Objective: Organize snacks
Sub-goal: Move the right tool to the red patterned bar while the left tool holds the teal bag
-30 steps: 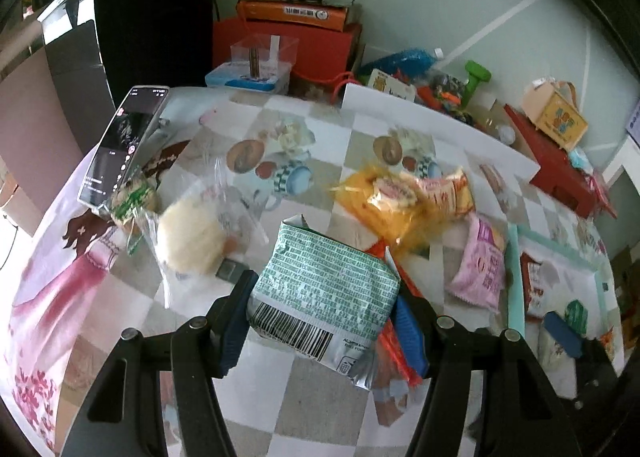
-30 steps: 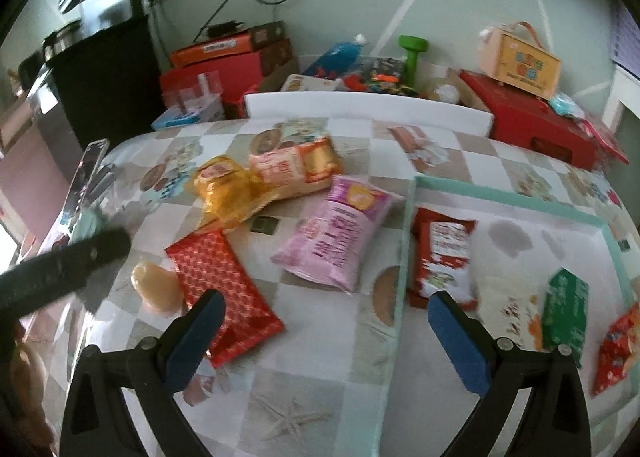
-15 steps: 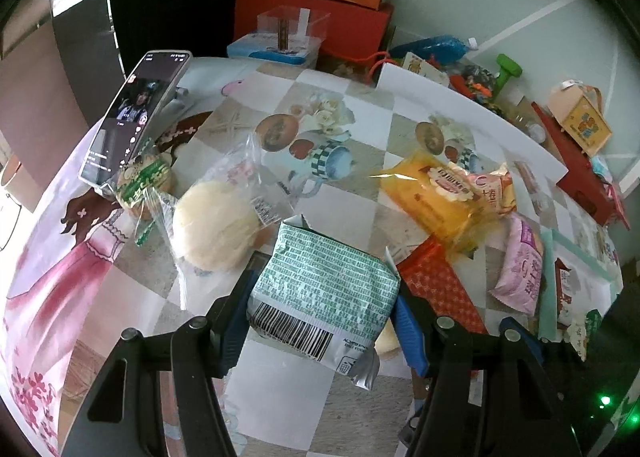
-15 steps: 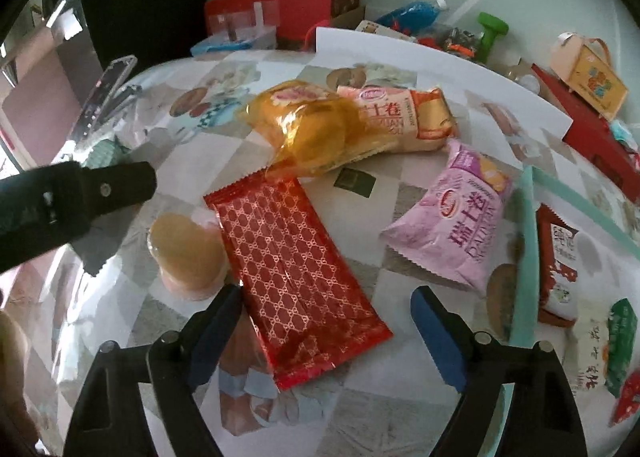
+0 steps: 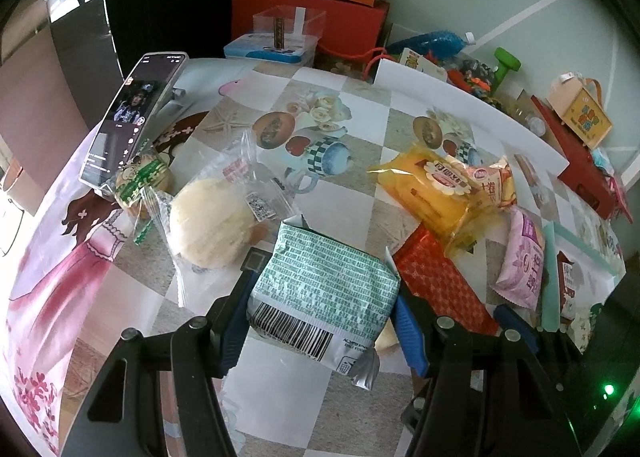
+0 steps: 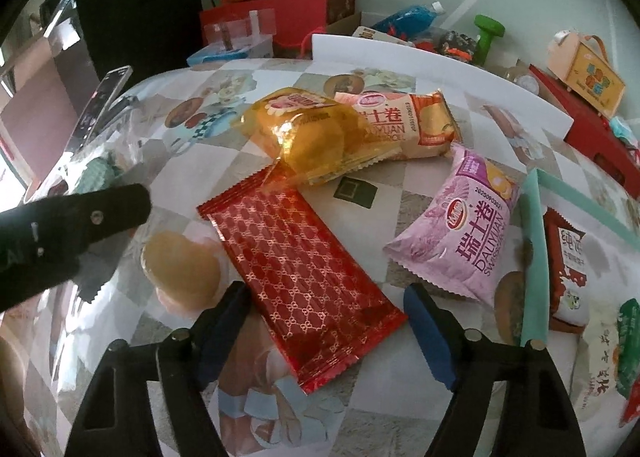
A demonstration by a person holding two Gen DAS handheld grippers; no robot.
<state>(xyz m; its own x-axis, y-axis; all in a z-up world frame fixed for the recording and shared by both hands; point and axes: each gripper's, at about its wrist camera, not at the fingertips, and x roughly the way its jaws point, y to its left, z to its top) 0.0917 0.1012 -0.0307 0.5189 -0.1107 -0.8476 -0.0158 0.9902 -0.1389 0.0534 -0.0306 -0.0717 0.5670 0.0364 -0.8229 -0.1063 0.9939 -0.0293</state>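
The right gripper (image 6: pixel 326 321), jaws wide, has closed in to straddle the red patterned foil packet (image 6: pixel 298 277); the left gripper (image 5: pixel 320 317) still clamps the green-and-white printed pouch (image 5: pixel 320 289), so a second pickup looks imminent.

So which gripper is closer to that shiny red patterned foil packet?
Right. The right gripper is open, straddling the red foil packet's near end; the left gripper sits beside it, shut on a green-and-white packet.

Left hand-held gripper (image 5: pixel 320 297) clamping both blue pads against the sides of a green packet (image 5: pixel 324 289), holding it off the table (image 5: pixel 280 389), right hand-held gripper (image 6: pixel 326 321) hovering low, jaws spread wide, straddling a red packet (image 6: pixel 300 269)
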